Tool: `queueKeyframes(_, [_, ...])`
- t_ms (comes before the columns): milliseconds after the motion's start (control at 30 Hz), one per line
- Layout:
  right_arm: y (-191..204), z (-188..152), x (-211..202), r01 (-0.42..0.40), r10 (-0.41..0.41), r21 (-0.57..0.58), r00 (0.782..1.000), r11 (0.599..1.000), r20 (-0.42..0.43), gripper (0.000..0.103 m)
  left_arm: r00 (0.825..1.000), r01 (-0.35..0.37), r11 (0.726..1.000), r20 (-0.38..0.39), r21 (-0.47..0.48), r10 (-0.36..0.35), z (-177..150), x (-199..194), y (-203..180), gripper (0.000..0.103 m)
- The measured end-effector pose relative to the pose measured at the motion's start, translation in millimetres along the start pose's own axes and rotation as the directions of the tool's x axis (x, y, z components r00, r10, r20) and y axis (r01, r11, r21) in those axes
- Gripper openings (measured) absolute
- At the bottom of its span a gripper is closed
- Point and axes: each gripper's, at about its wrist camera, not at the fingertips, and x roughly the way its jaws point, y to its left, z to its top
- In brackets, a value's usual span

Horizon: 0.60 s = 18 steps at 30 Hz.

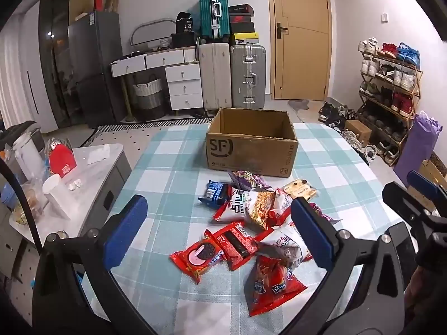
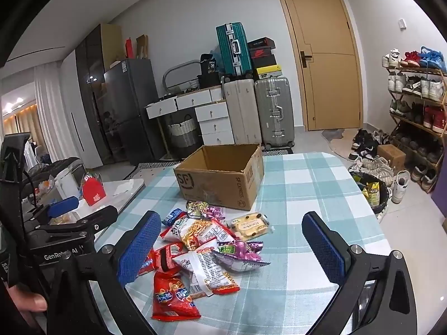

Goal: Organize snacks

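Both of your tools hang above the near edge of the table [image 1: 173, 150], and nothing is gripped. Your left gripper [image 1: 220, 229] has its jaws spread wide, with no packet between them; your right gripper [image 2: 237, 248] is likewise spread and holds nothing.

The snack pile [image 1: 251, 223] lies in the lower centre of the left wrist view, on the checked cloth, just in front of the open cardboard box [image 1: 251, 142] marked SF. The box sits in mid-frame beyond the pile, its mouth facing up; its floor is hidden.

The deciding relation: in the right wrist view the pile sits toward the left jaw, in the lower centre-left, so your right gripper needs to shift left. In the left wrist view the red Oreo packet [image 1: 195, 256] lies squarely between the jaws and appears closest to them. I judge the left gripper better placed for a first pick.

The Oreo packet is flat, its long axis running from lower left to upper right. The red chip bag [image 2: 173, 298] at the bottom is puffed and crinkled. The yellow cake packet [image 2: 250, 224] lies apart at the right edge of the pile. The films look glossy and probably slippery; grip a sealed edge.

No packet appears boxed yet.
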Motion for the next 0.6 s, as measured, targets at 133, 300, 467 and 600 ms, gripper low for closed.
queueKeyframes(133, [2.8, 1.8, 0.0, 0.016, -0.016, -0.010, 1.000, 1.000, -0.001, 0.103, 0.999, 0.001, 1.000, 0.044, -0.009, -0.001, -1.9, -4.1, 0.7, 0.102])
queueKeyframes(300, [3.0, 3.2, 7.3, 0.009, -0.009, -0.019, 1.000, 1.000, -0.011, 0.103, 1.000, 0.017, 1.000, 0.027, -0.021, -0.016, -1.6, -8.1, 0.2, 0.102])
queueKeyframes(467, [4.5, -2.2, 5.0, -0.009, 0.008, -0.029, 1.000, 1.000, -0.019, 0.103, 0.999, 0.035, 0.999, 0.018, -0.034, -0.034, 1.6, -7.9, 3.9, 0.102])
queueKeyframes(600, [5.8, -2.9, 0.7, -0.061, 0.061, -0.023, 0.998, 0.998, -0.012, 0.103, 0.999, 0.037, 0.998, 0.017, -0.041, -0.036, 2.4, -8.9, 4.0, 0.102])
